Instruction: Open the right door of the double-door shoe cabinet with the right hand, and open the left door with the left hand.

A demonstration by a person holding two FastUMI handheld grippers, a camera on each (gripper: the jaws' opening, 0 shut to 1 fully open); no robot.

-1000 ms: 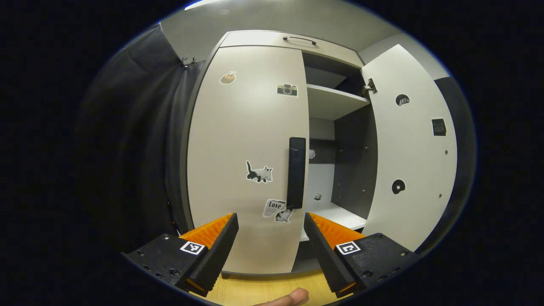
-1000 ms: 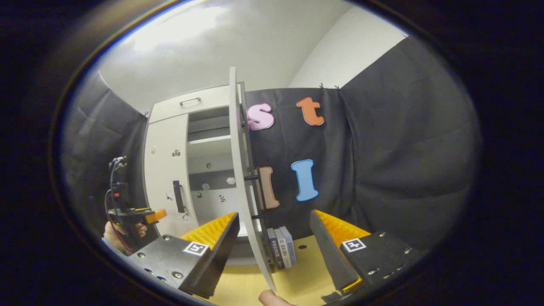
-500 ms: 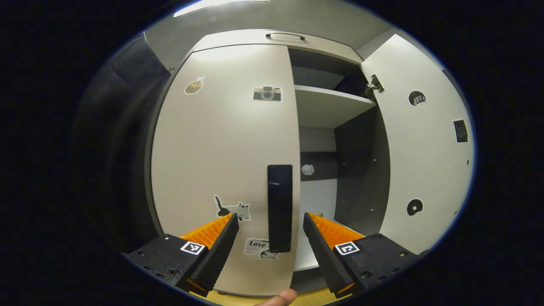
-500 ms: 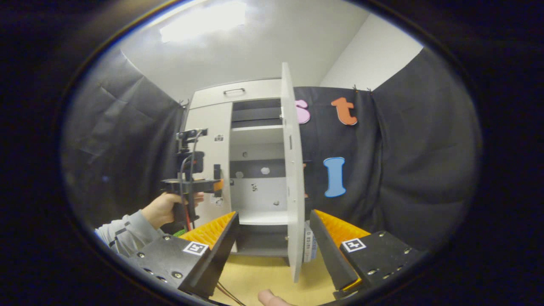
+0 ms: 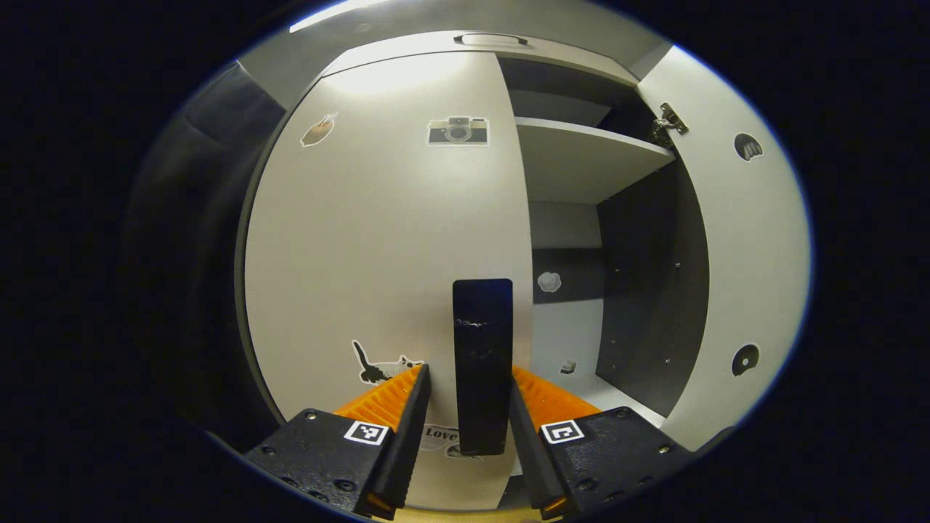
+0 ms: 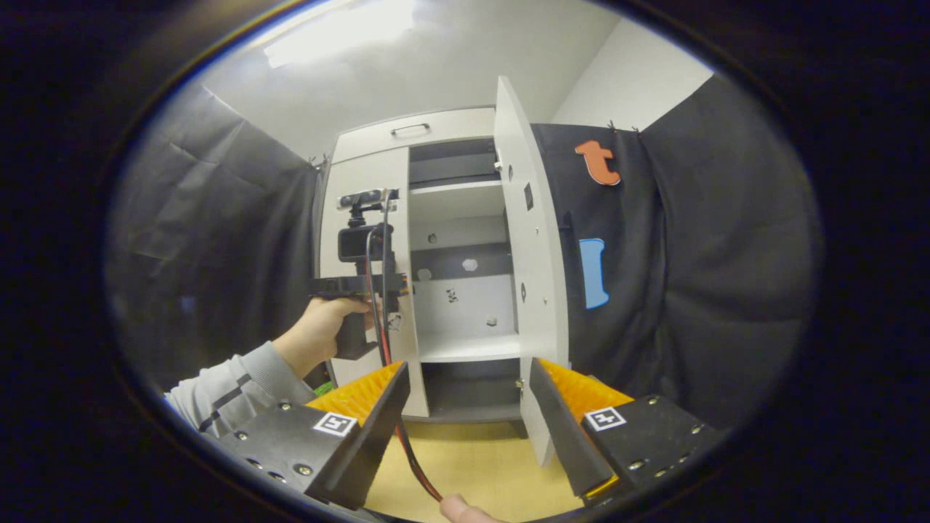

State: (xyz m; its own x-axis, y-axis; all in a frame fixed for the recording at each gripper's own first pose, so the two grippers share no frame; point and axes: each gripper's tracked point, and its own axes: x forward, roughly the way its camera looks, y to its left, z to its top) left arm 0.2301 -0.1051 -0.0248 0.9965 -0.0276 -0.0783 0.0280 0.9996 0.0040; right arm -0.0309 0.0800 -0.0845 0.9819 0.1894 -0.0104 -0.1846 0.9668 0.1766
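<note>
Straddling the black handle (image 5: 482, 363) of the closed left door (image 5: 378, 240), the left hand-held gripper (image 5: 465, 392) has fingers close on either side, contact unclear. Right door (image 6: 534, 261) stands open; right hand-held gripper (image 6: 468, 396) gapes apart, holding nothing.

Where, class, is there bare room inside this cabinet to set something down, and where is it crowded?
Free: the upper shelf, bordered by the closed left door and the open right door, and the lower white shelf, bare but for small stickers on the wall behind it. Crowded: the black handle, with the left claw around it.
</note>
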